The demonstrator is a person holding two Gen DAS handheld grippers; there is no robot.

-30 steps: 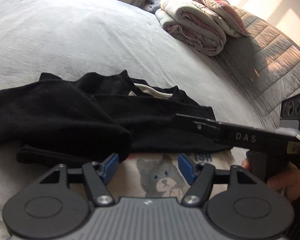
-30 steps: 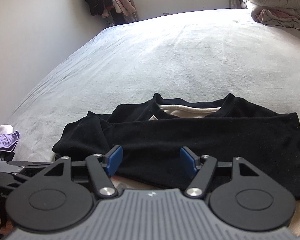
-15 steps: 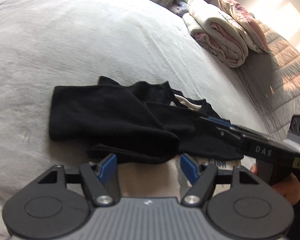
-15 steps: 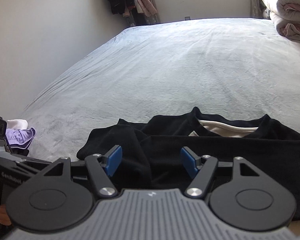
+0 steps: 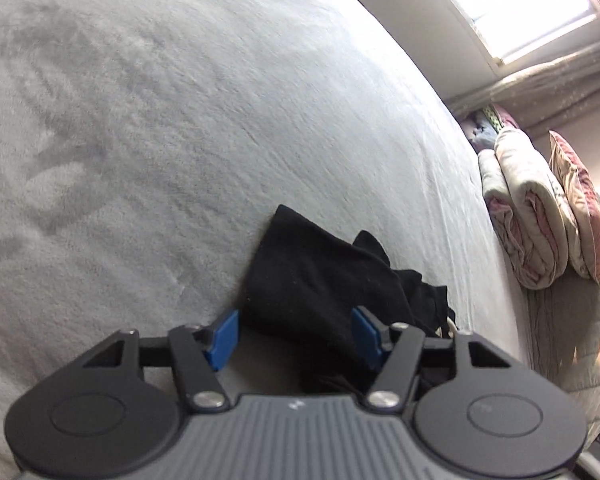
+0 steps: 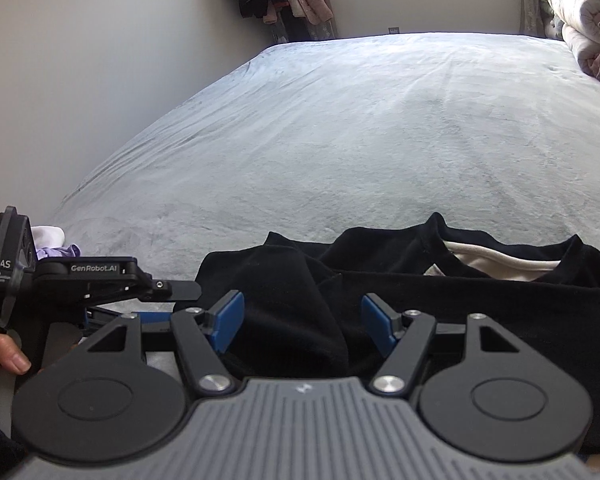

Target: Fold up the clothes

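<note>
Black fabric garment with cream inner collar (image 6: 440,300) lies partly folded at the near edge of the grey plush bed cover (image 6: 380,128). Right gripper (image 6: 302,320) has blue pads spread wide, empty, over the folded sleeve. Left gripper (image 5: 296,336) is also spread, pinching nothing, at the garment's left end. Rolled pink-white quilt (image 5: 528,216) sits at the bed's far right edge

Black top (image 6: 480,304), partly folded, lying flat near the front edge of the grey bed (image 6: 380,120). Neckline facing the far edge, cream inner lining (image 6: 500,266) showing inside the collar. One sleeve (image 5: 320,276) folded over the body, bunched in soft creases on the left side.
</note>
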